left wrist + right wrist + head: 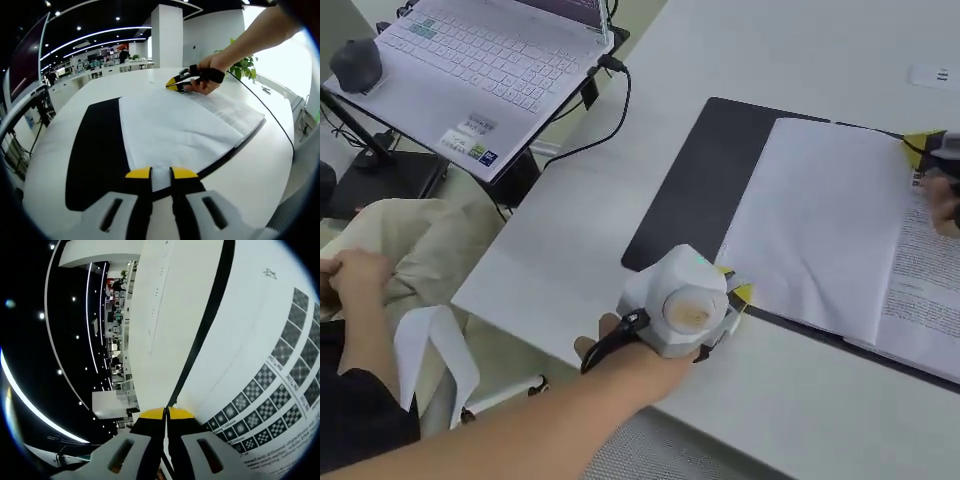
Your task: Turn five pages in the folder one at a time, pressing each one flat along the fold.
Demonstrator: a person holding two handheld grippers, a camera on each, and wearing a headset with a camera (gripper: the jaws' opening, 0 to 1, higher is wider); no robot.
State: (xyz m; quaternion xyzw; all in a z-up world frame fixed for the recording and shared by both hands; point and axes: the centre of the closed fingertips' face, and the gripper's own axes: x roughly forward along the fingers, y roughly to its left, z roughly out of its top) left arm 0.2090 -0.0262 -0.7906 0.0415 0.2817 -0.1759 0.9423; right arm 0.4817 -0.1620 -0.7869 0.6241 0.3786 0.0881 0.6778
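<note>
A black folder [690,190] lies open on the white table, with a blank white page [820,230] on its left side and a printed page [930,260] on its right. My left gripper [735,292] sits at the near left corner of the blank page [170,130]. Its yellow tips [160,174] stand a narrow gap apart over the page edge. My right gripper [923,148] rests at the far end of the fold [175,84]. Its tips [165,413] meet on a dark line beside a sheet printed with checker patterns [260,370].
A white laptop [490,70] stands on a stand left of the table, with a dark mouse [355,62] and a black cable [610,110]. A person's hand [355,272] rests on a lap at the left. The table's near edge [550,330] runs just below my left gripper.
</note>
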